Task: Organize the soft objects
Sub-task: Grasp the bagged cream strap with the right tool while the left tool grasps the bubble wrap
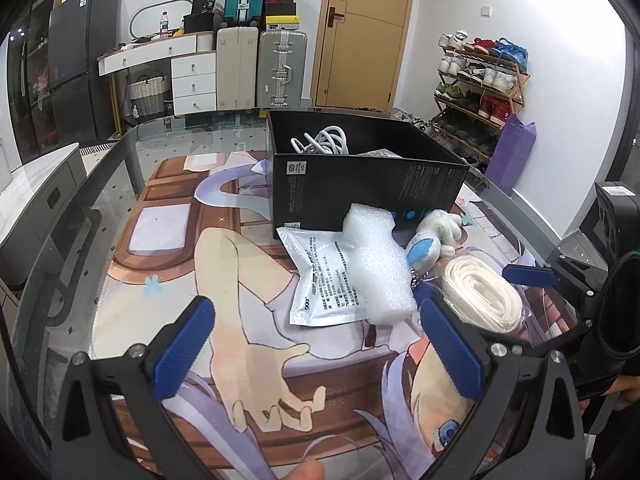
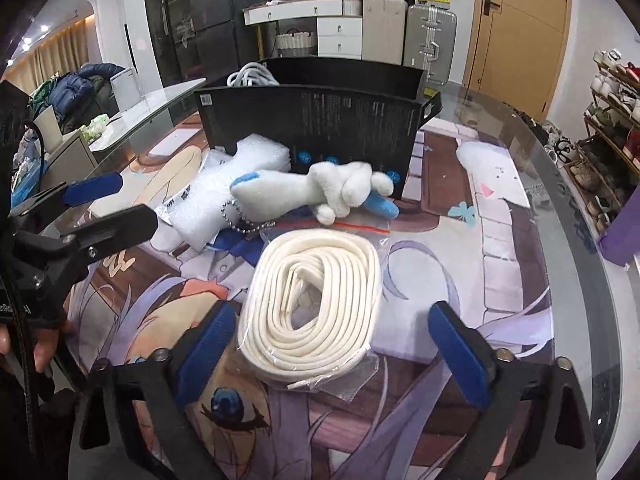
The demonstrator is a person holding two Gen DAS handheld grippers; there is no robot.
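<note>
A black box (image 1: 360,184) stands on the printed mat with a white cable (image 1: 324,140) inside. In front of it lie a white foam piece (image 1: 376,260), a white pouch (image 1: 320,280), a white and blue plush toy (image 1: 436,232) and a bagged coil of cream cord (image 1: 480,292). My left gripper (image 1: 316,348) is open and empty, just short of the pouch. In the right wrist view, my right gripper (image 2: 332,336) is open around the near end of the cord coil (image 2: 312,304). The plush (image 2: 332,192), foam (image 2: 224,184) and box (image 2: 312,124) lie beyond it.
The glass table edge (image 1: 100,184) curves round the mat (image 1: 168,248). A shoe rack (image 1: 476,84) and a purple bag (image 1: 512,152) stand to the right, suitcases (image 1: 280,68) and drawers (image 1: 192,80) behind. The left gripper shows at the left of the right wrist view (image 2: 108,200).
</note>
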